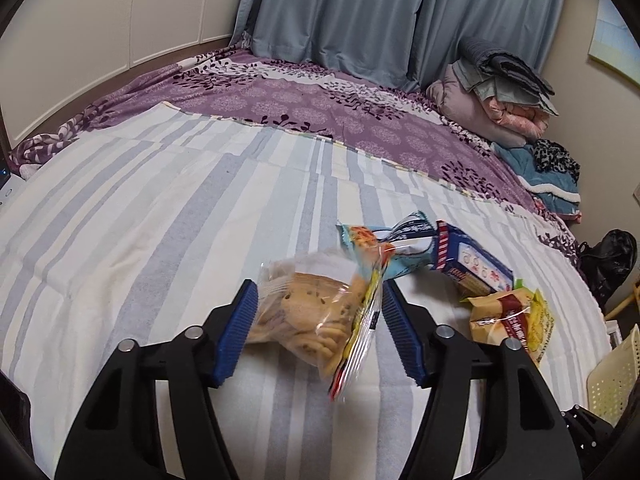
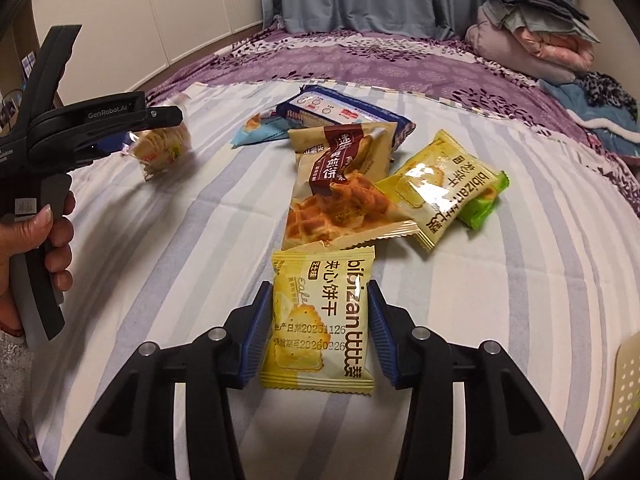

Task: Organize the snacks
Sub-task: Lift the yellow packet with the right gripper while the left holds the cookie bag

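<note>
My left gripper is shut on a clear bag of round cookies, both blue pads against its sides. The right wrist view shows that gripper holding the bag off the bed at the left, with a hand on its grip. A yellow biscuit packet lies flat on the striped sheet, and my right gripper has closed on its two long edges. Just beyond sit a waffle pack, a second yellow packet, a green pack and a blue cracker pack.
A cream perforated basket stands at the bed's right edge, also at the lower right of the left wrist view. Folded bedding is piled at the far right corner. A black bag sits on the floor beside the bed.
</note>
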{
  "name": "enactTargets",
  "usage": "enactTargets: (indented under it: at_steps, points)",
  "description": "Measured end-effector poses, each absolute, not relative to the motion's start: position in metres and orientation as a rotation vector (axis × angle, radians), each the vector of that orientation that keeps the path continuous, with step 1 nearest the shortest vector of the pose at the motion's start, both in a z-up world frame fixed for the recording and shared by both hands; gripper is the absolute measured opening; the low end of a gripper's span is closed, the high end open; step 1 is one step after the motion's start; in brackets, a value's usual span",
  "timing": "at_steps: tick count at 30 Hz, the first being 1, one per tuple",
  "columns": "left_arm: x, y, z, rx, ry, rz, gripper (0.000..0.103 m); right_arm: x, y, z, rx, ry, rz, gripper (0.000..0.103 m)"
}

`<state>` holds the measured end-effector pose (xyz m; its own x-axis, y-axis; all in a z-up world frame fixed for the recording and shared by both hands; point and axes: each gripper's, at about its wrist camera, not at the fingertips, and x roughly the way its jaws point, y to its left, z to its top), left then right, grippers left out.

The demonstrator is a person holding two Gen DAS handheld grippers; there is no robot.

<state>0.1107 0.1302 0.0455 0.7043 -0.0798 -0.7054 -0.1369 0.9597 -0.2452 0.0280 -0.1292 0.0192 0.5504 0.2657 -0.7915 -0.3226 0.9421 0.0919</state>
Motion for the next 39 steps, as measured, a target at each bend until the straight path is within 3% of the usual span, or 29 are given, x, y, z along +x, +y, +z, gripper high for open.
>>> enactTargets:
  at_steps: [9,11,12,13,16,26,35,36,37,39]
  points:
    - [0.098,0.122,0.058,-0.273,0.778,0.012,0.060,0.011,-0.147,0.036,-0.017,0.888,0.334,0.047]
    - [0.101,0.125,0.053,-0.277,0.797,0.019,0.070,0.008,-0.148,0.038,-0.016,0.882,0.332,0.047]
    - [0.103,0.127,0.050,-0.281,0.803,0.023,0.085,0.007,-0.149,0.038,-0.017,0.881,0.332,0.047]
    - [0.104,0.129,0.046,-0.286,0.803,0.017,0.094,0.006,-0.149,0.039,-0.018,0.881,0.331,0.047]
    - [0.112,0.132,0.037,-0.305,0.824,-0.029,0.099,0.005,-0.149,0.039,-0.015,0.883,0.328,0.047]
    - [0.150,0.124,0.009,-0.108,0.901,-0.157,0.099,0.011,-0.148,0.031,0.004,0.908,0.329,0.047]
    - [0.162,0.132,-0.003,-0.100,0.942,-0.130,0.099,0.011,-0.143,0.031,-0.002,0.912,0.334,0.047]
    - [0.162,0.135,-0.002,-0.113,0.935,-0.118,0.093,0.010,-0.143,0.032,-0.001,0.910,0.332,0.047]
    - [0.162,0.137,-0.001,-0.116,0.929,-0.099,0.080,0.010,-0.145,0.033,0.001,0.907,0.329,0.047]
    - [0.161,0.143,0.001,-0.135,0.918,-0.082,0.072,0.009,-0.147,0.035,0.005,0.902,0.322,0.047]
